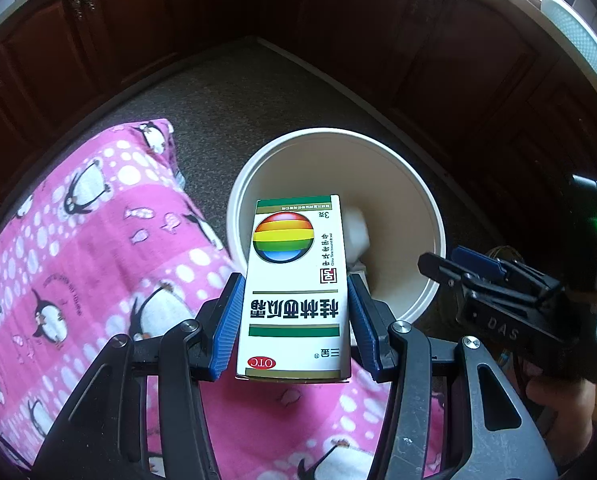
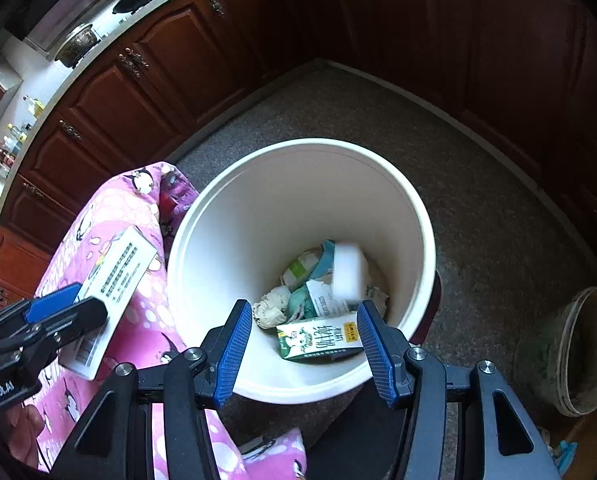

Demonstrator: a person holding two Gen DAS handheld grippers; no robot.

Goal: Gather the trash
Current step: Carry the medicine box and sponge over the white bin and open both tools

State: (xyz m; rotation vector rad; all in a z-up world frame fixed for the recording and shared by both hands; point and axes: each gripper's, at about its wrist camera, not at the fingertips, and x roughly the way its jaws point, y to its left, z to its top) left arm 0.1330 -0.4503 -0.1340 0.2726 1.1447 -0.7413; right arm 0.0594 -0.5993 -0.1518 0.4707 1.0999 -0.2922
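We see left gripper (image 1: pixel 294 316) clamped on medicine box (image 1: pixel 296 280) across its long sides, near white bucket (image 2: pixel 202 248) rim | right gripper (image 2: pixel 304 346) gaping, empty, over bucket | box judged light, thin card, crushable: we'd keep pads mid-length.

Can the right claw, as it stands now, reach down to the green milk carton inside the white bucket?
Probably yes. The right claw is open, empty and right above the white bucket; the green milk carton lies uncovered on top. Only a blurred white box sits deeper inside.
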